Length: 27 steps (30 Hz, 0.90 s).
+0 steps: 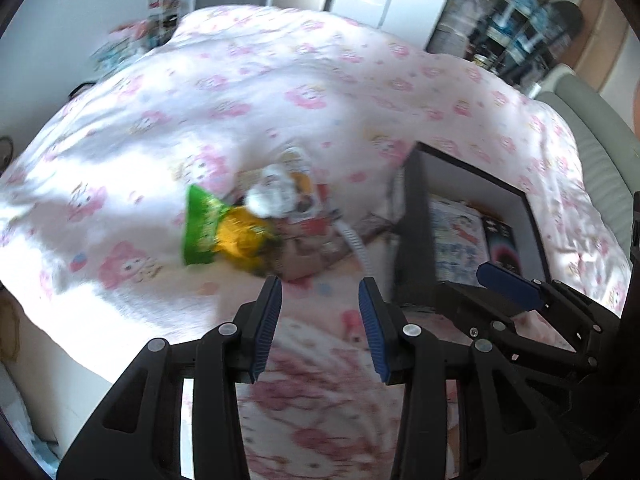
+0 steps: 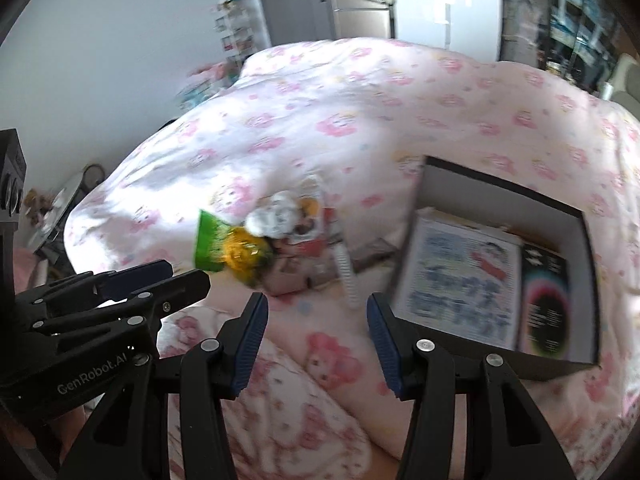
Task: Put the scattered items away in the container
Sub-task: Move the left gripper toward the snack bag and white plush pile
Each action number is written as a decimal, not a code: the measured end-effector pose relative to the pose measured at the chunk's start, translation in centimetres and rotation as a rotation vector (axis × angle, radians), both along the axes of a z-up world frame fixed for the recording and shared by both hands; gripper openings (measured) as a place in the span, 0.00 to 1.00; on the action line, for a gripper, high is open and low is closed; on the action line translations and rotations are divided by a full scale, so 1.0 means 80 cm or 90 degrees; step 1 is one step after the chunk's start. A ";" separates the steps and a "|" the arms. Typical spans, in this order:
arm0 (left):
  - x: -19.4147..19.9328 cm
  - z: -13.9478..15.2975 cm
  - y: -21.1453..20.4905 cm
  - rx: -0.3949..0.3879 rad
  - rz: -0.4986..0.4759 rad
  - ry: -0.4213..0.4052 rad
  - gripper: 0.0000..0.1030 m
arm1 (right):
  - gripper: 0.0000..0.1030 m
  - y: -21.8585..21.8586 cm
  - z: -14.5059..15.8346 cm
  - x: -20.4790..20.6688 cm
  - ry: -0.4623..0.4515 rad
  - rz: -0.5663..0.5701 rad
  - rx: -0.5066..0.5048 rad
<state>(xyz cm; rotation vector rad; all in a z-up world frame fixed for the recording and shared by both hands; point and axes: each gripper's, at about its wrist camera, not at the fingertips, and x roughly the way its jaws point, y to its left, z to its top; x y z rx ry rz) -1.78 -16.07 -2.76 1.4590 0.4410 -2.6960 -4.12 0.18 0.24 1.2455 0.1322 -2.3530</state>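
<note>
A soft quilt (image 1: 280, 92), printed with pink cartoon flowers, was spread over the bed. On it a heap of scattered items (image 1: 264, 224) was piled: a crinkly green-and-yellow packet (image 2: 224, 246), a fluffy white toy (image 2: 276, 216) and flat printed cards. Just beside it a black, square-cornered box (image 2: 516, 196) was set, with booklets laid flat inside. The left gripper (image 1: 320, 328) and right gripper (image 2: 316, 336) were held above the quilt, ribbed blue pads parted, nothing gripped.
</note>
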 end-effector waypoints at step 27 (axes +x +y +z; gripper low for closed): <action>-0.058 -0.110 -0.151 0.132 0.083 -0.046 0.41 | 0.46 -0.119 -0.105 -0.106 -0.145 0.052 0.017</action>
